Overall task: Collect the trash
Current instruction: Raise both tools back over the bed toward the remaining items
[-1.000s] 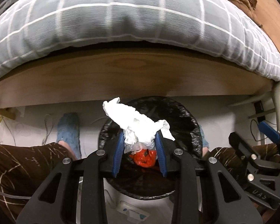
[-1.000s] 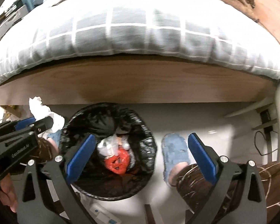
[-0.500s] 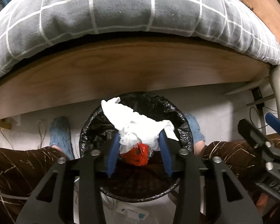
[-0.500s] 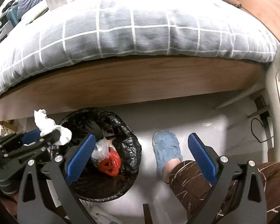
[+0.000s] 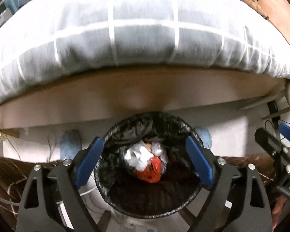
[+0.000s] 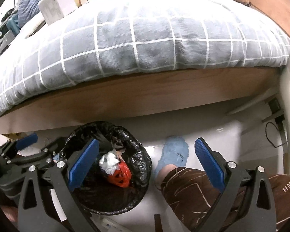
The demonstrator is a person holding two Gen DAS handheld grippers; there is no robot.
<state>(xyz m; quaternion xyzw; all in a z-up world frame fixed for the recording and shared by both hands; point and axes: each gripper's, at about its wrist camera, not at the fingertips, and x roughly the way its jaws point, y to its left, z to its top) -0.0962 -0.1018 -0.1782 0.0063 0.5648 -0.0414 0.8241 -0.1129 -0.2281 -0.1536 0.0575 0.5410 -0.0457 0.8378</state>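
A round bin lined with a black bag (image 5: 125, 127) (image 6: 139, 150) stands on the pale floor by the bed. The crumpled white tissue (image 5: 138, 157) (image 6: 109, 162) lies inside it on a red bag (image 5: 151, 171) (image 6: 120, 176) and clear plastic. My left gripper (image 5: 145, 161) hangs over the bin, its jaws opening wide with nothing pressed between the blue pads. In the right wrist view that gripper (image 6: 27, 148) shows at the left edge. My right gripper (image 6: 147, 164) stands open and empty, one pad over the bin, the other over the person's leg.
A bed with a grey checked quilt (image 6: 137, 44) and wooden side board (image 6: 145, 100) rises just behind the bin. The person's blue slippers (image 6: 174, 154) (image 5: 70, 145) and brown trouser legs (image 6: 199, 189) flank the bin. Cables and a plug (image 6: 276, 123) lie at the right.
The left gripper opened and let go of the white tissue, which dropped into the bin onto the red bag. The right gripper shifted right, so the bin sits further left in its view.
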